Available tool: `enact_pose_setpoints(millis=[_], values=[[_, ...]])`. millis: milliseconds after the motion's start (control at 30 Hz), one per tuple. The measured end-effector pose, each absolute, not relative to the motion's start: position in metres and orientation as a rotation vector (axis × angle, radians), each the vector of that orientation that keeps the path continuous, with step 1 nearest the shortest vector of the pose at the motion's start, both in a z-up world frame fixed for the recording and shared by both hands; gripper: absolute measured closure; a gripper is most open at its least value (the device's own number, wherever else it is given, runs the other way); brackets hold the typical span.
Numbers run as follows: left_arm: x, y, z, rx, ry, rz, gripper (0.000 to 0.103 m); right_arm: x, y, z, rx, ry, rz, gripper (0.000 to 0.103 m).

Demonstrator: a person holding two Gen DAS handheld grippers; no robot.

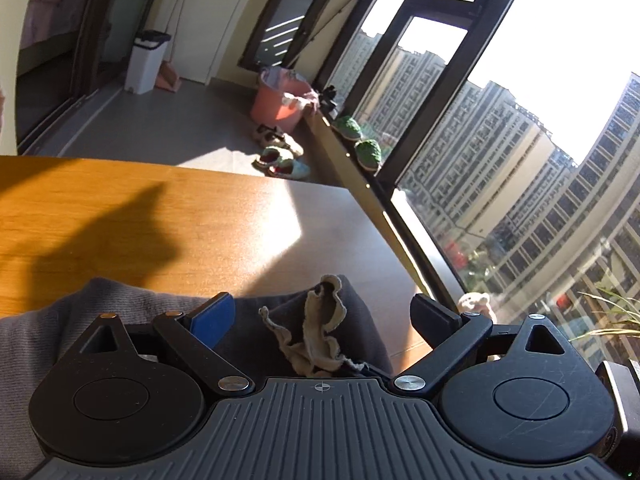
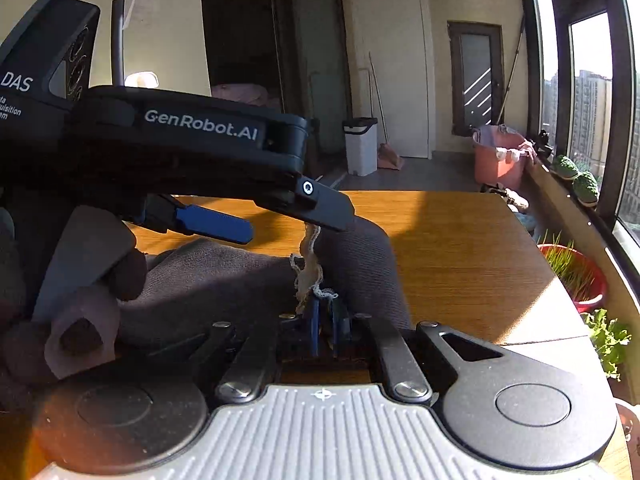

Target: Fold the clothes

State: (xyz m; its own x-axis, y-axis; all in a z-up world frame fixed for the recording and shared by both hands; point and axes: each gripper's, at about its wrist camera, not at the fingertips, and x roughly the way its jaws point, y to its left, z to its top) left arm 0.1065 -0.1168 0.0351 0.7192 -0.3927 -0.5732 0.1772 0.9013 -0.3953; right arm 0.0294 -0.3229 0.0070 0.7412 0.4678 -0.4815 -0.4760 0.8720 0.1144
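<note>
While right gripper (image 2: 324, 316) pinches the dark garment (image 2: 224, 276) at its frayed beige trim (image 2: 308, 268) and left gripper (image 1: 324, 312) gapes spread above, keep the pinch firm, re-grip a neighbouring edge squarely, then pull taut.

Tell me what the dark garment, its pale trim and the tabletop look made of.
Dark garment: soft knit, probably cotton or fleece, matte; fine ribbed weave shows.
Pale trim: thin beige fabric, frayed, curling edges.
Tabletop: wood or wood-look laminate, smooth; straight grain lines and sun glare.
</note>
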Motion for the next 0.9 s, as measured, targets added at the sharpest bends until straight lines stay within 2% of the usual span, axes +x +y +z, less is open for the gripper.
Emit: enact_pose_setpoints(millis=[33, 100, 133, 167, 267, 400, 433, 467, 500, 567, 733, 800, 900], values=[[0.114, -0.127, 0.030, -0.264, 0.722, -0.294, 0.008, 0.028, -0.329, 0.009, -0.010, 0.519, 0.530, 0.095], [0.127, -0.143, 0.017, -0.147, 0.768, -0.239, 0.032, 0.024, -0.342, 0.014, 0.027, 0.516, 0.548, 0.091], [0.130, -0.146, 0.012, -0.126, 0.780, -0.230, 0.032, 0.022, -0.352, 0.016, 0.076, 0.510, 0.541, 0.078], [0.132, -0.146, 0.005, -0.126, 0.789, -0.223, 0.032, 0.020, -0.364, 0.018, 0.130, 0.503, 0.531, 0.061], [0.129, -0.134, 0.000, -0.182, 0.778, -0.236, 0.032, 0.033, -0.389, 0.013, 0.325, 0.517, 0.456, 0.043], [0.127, -0.128, 0.000, -0.220, 0.774, -0.241, 0.031, 0.059, -0.385, -0.012, 0.476, 0.622, 0.435, 0.042], [0.126, -0.128, 0.000, -0.220, 0.773, -0.241, 0.031, 0.062, -0.379, -0.017, 0.480, 0.642, 0.442, 0.045], [0.126, -0.127, 0.000, -0.226, 0.770, -0.243, 0.031, 0.064, -0.373, -0.021, 0.483, 0.663, 0.450, 0.063], [0.125, -0.125, -0.001, -0.239, 0.766, -0.250, 0.031, 0.067, -0.367, -0.026, 0.487, 0.683, 0.457, 0.066], [0.124, -0.116, -0.001, -0.272, 0.766, -0.260, 0.031, 0.057, -0.346, -0.014, 0.305, 0.640, 0.467, 0.071], [0.114, -0.082, 0.015, -0.394, 0.767, -0.237, 0.030, 0.014, -0.270, 0.004, -0.352, 0.413, 0.454, 0.071], [0.106, -0.072, 0.028, -0.422, 0.733, -0.251, 0.020, 0.004, -0.247, -0.002, -0.527, 0.366, 0.446, 0.071], [0.098, -0.072, 0.041, -0.431, 0.730, -0.298, 0.019, -0.009, -0.221, -0.014, -0.716, 0.305, 0.458, 0.071]])
